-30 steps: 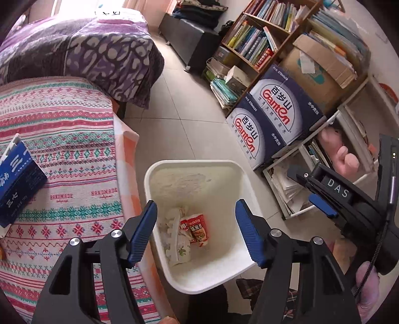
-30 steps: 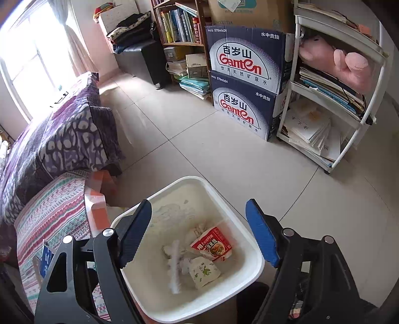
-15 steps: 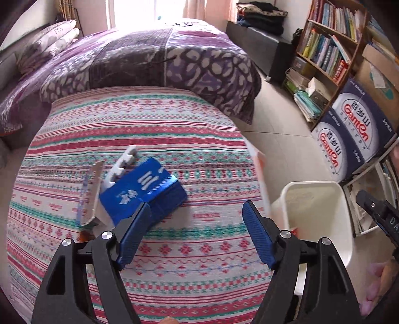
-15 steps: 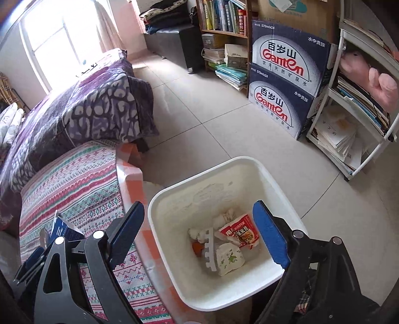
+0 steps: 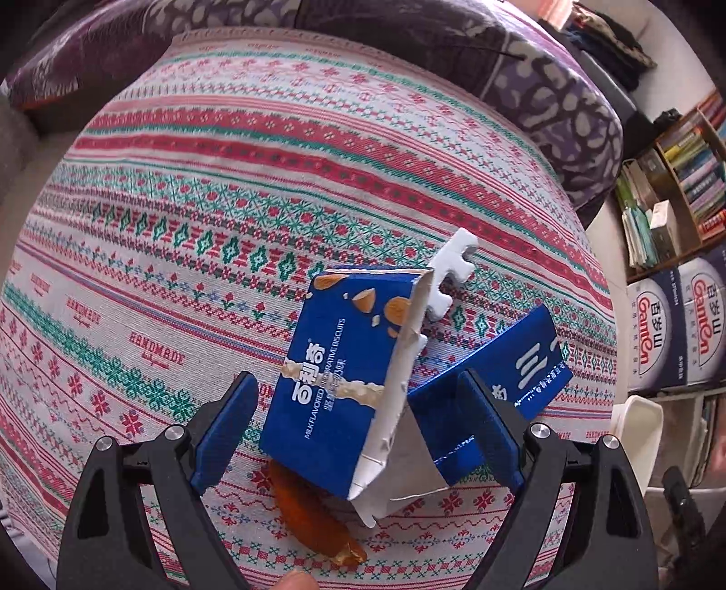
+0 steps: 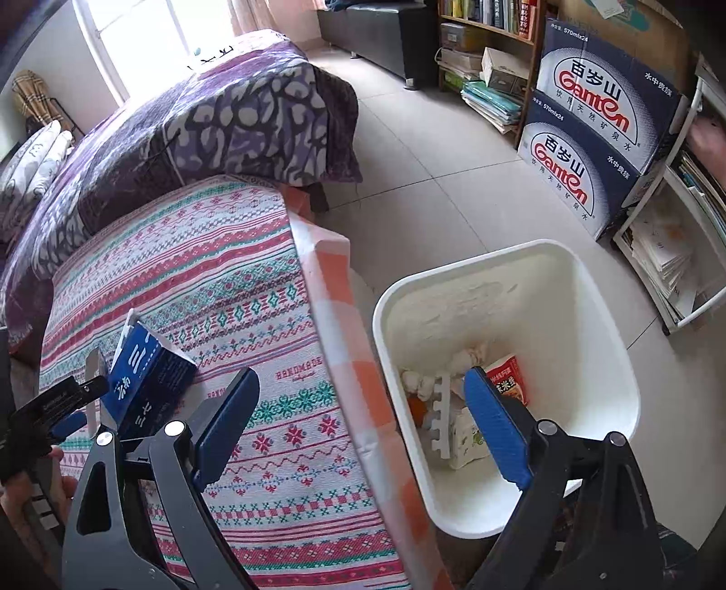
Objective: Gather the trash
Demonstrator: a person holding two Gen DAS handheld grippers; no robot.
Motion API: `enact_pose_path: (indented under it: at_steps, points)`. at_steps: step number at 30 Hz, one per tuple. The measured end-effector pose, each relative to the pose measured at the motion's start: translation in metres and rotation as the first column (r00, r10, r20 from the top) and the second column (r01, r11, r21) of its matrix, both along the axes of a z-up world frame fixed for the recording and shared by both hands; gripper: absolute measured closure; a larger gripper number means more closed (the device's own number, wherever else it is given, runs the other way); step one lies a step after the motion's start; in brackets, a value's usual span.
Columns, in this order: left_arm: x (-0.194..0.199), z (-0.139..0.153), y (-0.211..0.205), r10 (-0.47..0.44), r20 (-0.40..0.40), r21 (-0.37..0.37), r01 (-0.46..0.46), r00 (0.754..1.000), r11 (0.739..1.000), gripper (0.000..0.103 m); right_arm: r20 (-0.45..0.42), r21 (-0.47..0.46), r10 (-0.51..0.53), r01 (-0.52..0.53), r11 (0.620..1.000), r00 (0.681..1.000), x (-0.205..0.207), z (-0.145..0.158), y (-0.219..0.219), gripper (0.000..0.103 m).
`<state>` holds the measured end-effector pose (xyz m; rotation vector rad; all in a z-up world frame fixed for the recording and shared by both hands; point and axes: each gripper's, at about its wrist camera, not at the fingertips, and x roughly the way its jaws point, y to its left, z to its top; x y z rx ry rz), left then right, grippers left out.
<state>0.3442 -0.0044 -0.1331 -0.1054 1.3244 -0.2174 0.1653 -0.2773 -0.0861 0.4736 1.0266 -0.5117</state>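
A torn blue biscuit box [image 5: 336, 363] lies opened out on the patterned tablecloth [image 5: 227, 190], with its blue flap [image 5: 522, 358] spread to the right. My left gripper [image 5: 356, 376] hangs just over the box. Its jaws are opening and straddle the box, and the pads do not press on it. A white foam piece [image 5: 453, 267] pokes out behind the box. An orange-brown peel [image 5: 313, 517] lies under its near edge. My right gripper [image 6: 360, 376] is open and empty, over the gap between the table edge and the white bin [image 6: 567, 290].
In the bin lie a red wrapper [image 6: 510, 376], a foam strip [image 6: 442, 417] and a white packet [image 6: 467, 435]. A purple-covered bed [image 6: 204, 127] stands behind the table. Water cartons [image 6: 590, 122], a bookshelf [image 6: 481, 27] and a white rack [image 6: 671, 254] line the far side of the tiled floor.
My left gripper swung from above the bin to the table and dropped close over the blue box, its jaws widening. The right gripper shifted left from over the bin toward the table edge.
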Motion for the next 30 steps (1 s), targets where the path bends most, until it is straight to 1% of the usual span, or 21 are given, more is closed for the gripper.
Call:
enact_pose_path:
  at_steps: [3,5,7,8,10,13,15,17,19,21,23,25,28,30]
  points:
    - [0.004,-0.011,0.012,0.024,-0.06,-0.11,-0.031,0.998,0.993,0.017,-0.008,0.002,0.025,-0.025,1.0,1.0,0.008,-0.004,0.014,0.015]
    - [0.005,-0.015,0.018,0.032,-0.088,-0.158,-0.045,0.996,0.986,0.018,-0.016,0.002,0.044,-0.044,0.999,0.999,0.011,-0.006,0.022,0.015]
    - [0.003,-0.013,0.024,0.036,-0.101,-0.194,-0.055,0.994,0.979,0.031,-0.027,0.007,0.06,-0.06,0.998,0.998,0.015,-0.009,0.028,0.015]
    - [0.003,-0.012,0.028,0.039,-0.11,-0.222,-0.063,0.993,0.973,0.048,-0.032,0.013,0.065,-0.064,0.998,0.997,0.016,-0.011,0.031,0.015]
    - [0.001,-0.006,0.04,0.053,-0.115,-0.261,-0.082,0.992,0.962,0.05,-0.039,0.021,0.067,-0.066,0.998,0.997,0.019,-0.014,0.036,0.015]
    - [-0.006,0.007,0.053,0.083,-0.071,-0.243,-0.098,0.994,0.965,0.05,-0.044,0.028,0.077,-0.076,0.997,0.996,0.024,-0.019,0.045,0.015]
    - [-0.009,0.019,0.065,0.103,-0.041,-0.234,-0.11,0.994,0.966,0.05,-0.041,0.049,0.088,-0.086,0.995,0.995,0.025,-0.022,0.051,0.015]
    - [-0.013,0.035,0.076,0.129,0.017,-0.182,-0.124,0.991,0.975,0.05,-0.028,0.093,0.099,-0.096,0.991,0.995,0.028,-0.026,0.057,0.015]
    - [-0.019,0.053,0.086,0.154,0.089,-0.111,-0.144,0.984,0.983,0.05,-0.024,0.143,0.109,-0.105,0.984,0.994,0.034,-0.031,0.063,0.015]
    - [-0.025,0.07,0.094,0.175,0.149,-0.077,-0.165,0.973,0.983,0.05,-0.018,0.196,0.106,-0.1,0.976,0.994,0.04,-0.035,0.071,0.015]
    - [-0.032,0.087,0.102,0.185,0.204,-0.058,-0.177,0.961,0.982,0.05,-0.01,0.229,0.059,-0.055,0.972,0.998,0.048,-0.039,0.08,0.015]
    - [-0.039,0.1,0.11,0.188,0.249,-0.047,-0.182,0.95,0.982,0.05,0.002,0.271,-0.029,0.027,0.962,1.0,0.057,-0.042,0.089,0.015]
    - [-0.047,0.116,0.119,0.208,0.275,-0.082,-0.193,0.938,0.978,0.05,-0.024,0.311,-0.171,0.17,0.935,0.985,0.076,-0.047,0.108,0.015]
    - [-0.05,0.125,0.124,0.22,0.288,-0.101,-0.199,0.932,0.975,0.05,-0.044,0.305,-0.223,0.226,0.925,0.974,0.088,-0.049,0.12,0.015]
